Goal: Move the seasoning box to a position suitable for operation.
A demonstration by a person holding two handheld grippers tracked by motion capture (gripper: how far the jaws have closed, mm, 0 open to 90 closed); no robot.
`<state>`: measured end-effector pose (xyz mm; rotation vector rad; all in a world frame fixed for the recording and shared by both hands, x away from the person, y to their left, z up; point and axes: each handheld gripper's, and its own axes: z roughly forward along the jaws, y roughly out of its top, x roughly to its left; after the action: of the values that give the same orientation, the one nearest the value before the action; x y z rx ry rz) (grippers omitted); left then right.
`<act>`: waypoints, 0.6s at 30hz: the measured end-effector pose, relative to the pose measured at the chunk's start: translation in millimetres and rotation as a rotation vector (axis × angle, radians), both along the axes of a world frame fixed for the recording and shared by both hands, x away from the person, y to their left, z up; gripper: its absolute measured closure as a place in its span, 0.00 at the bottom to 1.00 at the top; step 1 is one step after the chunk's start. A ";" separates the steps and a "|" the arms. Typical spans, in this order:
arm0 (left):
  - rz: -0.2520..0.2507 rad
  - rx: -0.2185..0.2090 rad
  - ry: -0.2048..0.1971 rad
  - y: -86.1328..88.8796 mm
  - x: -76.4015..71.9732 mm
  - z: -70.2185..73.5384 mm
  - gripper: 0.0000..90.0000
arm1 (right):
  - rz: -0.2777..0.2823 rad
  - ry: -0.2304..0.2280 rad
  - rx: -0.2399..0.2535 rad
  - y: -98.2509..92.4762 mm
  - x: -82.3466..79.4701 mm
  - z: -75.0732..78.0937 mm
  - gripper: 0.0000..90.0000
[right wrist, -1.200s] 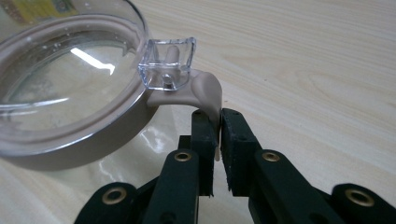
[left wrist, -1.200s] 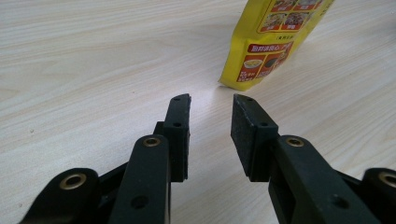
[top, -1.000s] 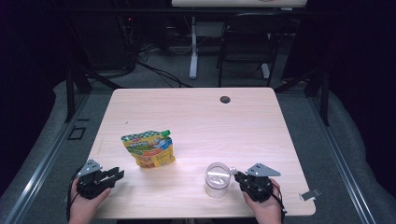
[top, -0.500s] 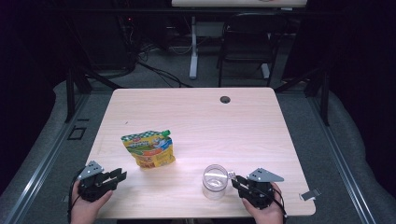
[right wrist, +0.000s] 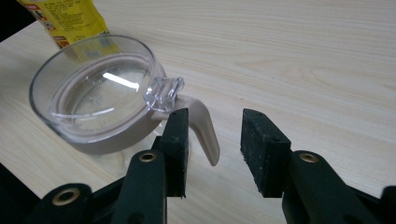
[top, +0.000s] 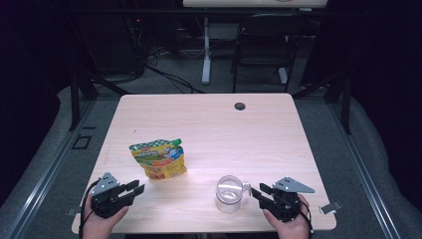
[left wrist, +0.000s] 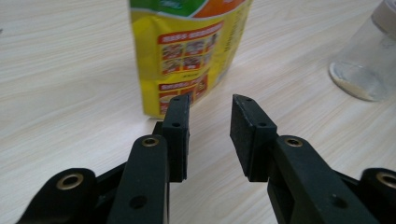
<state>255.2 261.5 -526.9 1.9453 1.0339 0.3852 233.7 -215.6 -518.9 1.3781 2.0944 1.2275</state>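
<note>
Counter [top: 209,124] first: one pale wooden top, bare apart from two things near its front edge. One pouch [top: 158,158], yellow with a green cap, stands left of centre. One clear jar [top: 229,193] with a see-through lid and a beige handle [right wrist: 201,126] stands right of centre, well apart from the pouch. One small dark hole [top: 240,106] sits near the far edge.

Two claws work here. The left claw [top: 133,187] points toward the pouch, its jaws apart with nothing between them; in the left gripper view the pouch's lower edge lies just beyond the pads. The right claw [top: 256,189] sits just beside the jar, and its jaws have just been opening. In the right gripper view they stand apart on either side of the handle tip; one pad looks very near the handle, though I can't be sure it is clear of it.

Risks, as I judge them: if the right claw pulls away while a pad catches the handle, the jar could tip or skid. The pouch stands soft and upright, so a push from the left claw before its jaws close could topple it.
</note>
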 end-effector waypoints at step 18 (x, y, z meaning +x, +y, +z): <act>-0.172 0.013 0.011 -83.0 9.8 11.8 0.74 | 0.012 -0.028 0.034 15.0 13.9 28.7 0.83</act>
<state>265.0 178.5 -515.0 2.0320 0.8649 0.2854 247.6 -200.7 -490.2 1.3573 2.0749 1.2853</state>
